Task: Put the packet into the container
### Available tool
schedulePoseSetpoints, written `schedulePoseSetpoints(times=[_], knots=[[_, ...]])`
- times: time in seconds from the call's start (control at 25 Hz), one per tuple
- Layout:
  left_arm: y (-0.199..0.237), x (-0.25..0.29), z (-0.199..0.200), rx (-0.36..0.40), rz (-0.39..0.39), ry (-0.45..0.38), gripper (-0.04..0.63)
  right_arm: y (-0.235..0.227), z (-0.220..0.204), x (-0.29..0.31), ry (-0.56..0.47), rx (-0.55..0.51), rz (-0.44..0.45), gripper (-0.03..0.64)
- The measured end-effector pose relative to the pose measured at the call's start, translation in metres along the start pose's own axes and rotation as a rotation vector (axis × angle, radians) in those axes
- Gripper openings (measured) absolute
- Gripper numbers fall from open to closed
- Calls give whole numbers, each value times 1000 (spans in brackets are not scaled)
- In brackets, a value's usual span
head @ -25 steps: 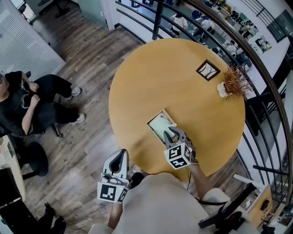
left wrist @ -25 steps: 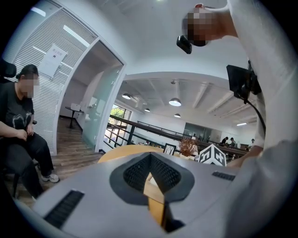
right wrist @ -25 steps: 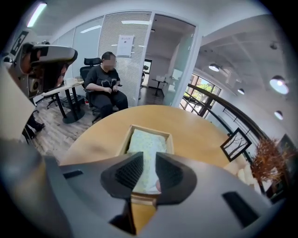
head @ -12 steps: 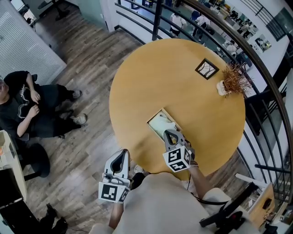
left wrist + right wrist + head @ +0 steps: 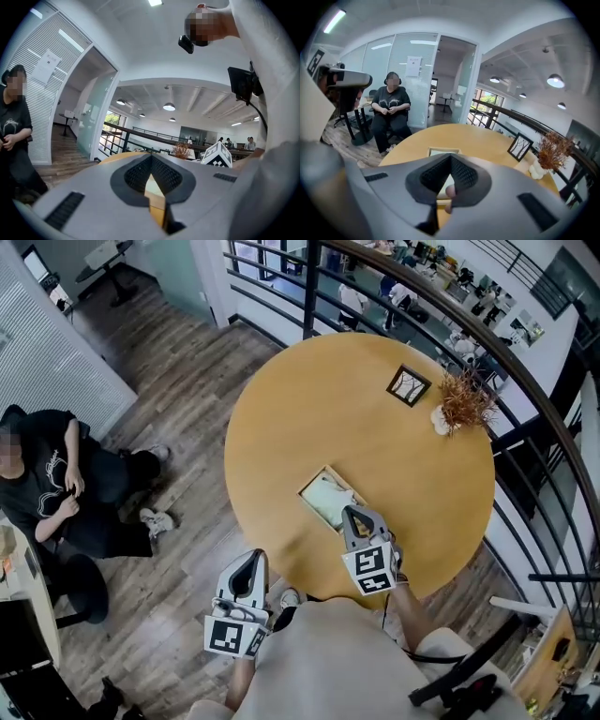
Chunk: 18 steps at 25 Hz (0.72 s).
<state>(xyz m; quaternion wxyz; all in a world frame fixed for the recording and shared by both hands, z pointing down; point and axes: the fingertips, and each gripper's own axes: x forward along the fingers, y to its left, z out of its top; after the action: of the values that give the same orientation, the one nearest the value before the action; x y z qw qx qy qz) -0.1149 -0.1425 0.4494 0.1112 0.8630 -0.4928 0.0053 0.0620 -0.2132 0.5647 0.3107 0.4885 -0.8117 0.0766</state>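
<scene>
A shallow wooden container (image 5: pixel 312 483) lies on the near side of the round table (image 5: pixel 375 446), with a pale green packet (image 5: pixel 328 502) lying flat inside it. My right gripper (image 5: pixel 355 515) hovers just at the container's near right corner, jaws shut and nothing between them. In the right gripper view the container (image 5: pixel 444 152) shows just past the closed tips of my right gripper (image 5: pixel 451 159). My left gripper (image 5: pixel 251 559) is held off the table's near edge, over the floor, also shut and empty. From the left gripper view, my left gripper (image 5: pixel 151 161) points across the table top.
A small framed picture (image 5: pixel 409 385) and a dried plant in a white vase (image 5: pixel 457 407) stand at the table's far right. A dark railing (image 5: pixel 525 427) curves behind the table. A person in black (image 5: pixel 56 486) sits on the left.
My right gripper has closed its jaws and drawn back a little from over the container, leaving the packet inside. The left gripper has stayed by the table's edge.
</scene>
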Motion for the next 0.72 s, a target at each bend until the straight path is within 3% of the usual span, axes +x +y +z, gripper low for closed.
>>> schedulePoseSetpoints(times=[0.28,0.6,0.72], knots=[[-13,6,19,88,-63,-73,5,-4,39,-21,-209,103,23,5],[-35,9,34,157,-146,-115,5,-15,65,-63,-350,174,-44,5],[-46,7,38,177,-182,-130,5,-17,69,-84,-395,187,-111,5]])
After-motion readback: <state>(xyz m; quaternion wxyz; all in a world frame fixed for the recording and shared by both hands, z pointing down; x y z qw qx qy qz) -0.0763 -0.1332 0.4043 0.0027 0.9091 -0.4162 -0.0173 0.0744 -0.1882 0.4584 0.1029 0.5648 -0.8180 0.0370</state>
